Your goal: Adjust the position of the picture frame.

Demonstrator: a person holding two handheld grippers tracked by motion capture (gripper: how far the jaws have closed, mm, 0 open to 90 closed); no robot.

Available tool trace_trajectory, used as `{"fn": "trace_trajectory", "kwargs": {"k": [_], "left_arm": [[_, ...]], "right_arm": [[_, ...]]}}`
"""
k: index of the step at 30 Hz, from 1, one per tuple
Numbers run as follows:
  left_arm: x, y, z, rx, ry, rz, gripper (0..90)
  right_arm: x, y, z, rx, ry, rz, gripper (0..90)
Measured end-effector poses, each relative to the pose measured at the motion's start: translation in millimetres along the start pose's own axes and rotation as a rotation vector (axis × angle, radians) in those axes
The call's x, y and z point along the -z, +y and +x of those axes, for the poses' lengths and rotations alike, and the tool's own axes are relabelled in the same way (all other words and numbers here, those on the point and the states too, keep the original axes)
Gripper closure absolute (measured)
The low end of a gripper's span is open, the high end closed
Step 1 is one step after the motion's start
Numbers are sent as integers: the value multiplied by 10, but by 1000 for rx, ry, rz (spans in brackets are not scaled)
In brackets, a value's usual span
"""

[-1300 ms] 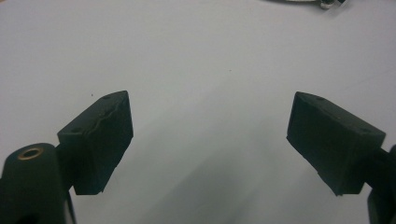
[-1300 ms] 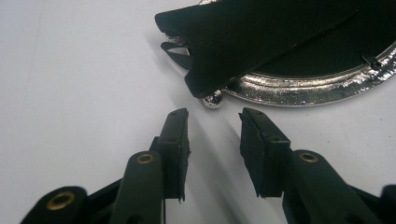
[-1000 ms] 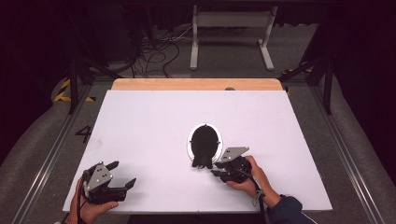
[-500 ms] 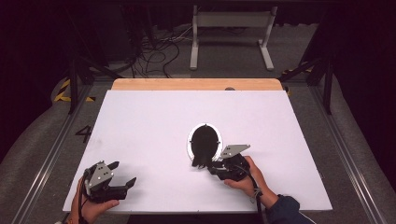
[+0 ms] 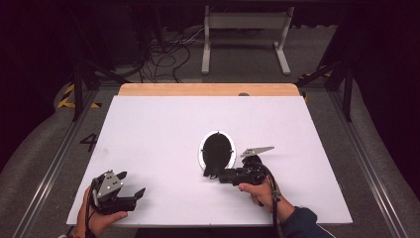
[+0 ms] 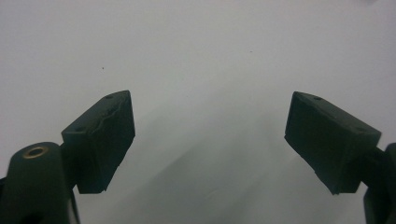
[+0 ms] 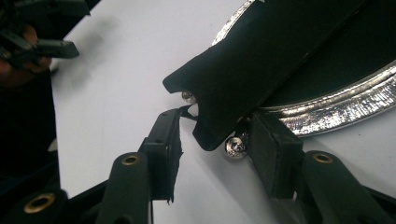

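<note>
A black oval pan point(image 5: 217, 148) with a shiny silver rim point(image 7: 345, 107) lies on the white table point(image 5: 148, 129), right of its middle. The pan's flat black handle point(image 7: 252, 60) points toward me. My right gripper point(image 5: 218, 174) lies low at the handle's end. In the right gripper view the handle tip sits between the jaws of the right gripper point(image 7: 217, 126), which have just been opening; the left pad point(image 7: 166, 140) stands clear of it. My left gripper point(image 5: 130, 187) rests at the near left, and in its own view the left gripper point(image 6: 210, 140) is open over bare table.
A wooden strip point(image 5: 208, 89) borders the table's far edge. Beyond it on the floor stand a white metal frame point(image 5: 245, 29) and loose cables point(image 5: 168, 49). Metal rails point(image 5: 369, 163) run along both sides. The other hand with its gripper point(image 7: 42, 46) appears far off in the right gripper view.
The right gripper has edged slightly toward the pan's handle. The left hand and gripper have stayed where they were.
</note>
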State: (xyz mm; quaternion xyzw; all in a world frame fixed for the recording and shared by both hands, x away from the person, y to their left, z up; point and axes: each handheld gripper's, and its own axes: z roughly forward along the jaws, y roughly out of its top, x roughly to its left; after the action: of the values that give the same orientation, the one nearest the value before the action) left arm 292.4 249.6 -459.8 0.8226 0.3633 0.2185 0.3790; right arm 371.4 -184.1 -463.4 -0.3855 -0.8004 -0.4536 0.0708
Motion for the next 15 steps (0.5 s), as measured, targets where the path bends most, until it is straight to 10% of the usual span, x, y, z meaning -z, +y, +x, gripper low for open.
{"fn": "trace_trajectory", "kwargs": {"k": [15], "left_arm": [[-37,17,-25,-10,-3,11,165]], "right_arm": [[-22,50,-81,-161,70,-86,513]]}}
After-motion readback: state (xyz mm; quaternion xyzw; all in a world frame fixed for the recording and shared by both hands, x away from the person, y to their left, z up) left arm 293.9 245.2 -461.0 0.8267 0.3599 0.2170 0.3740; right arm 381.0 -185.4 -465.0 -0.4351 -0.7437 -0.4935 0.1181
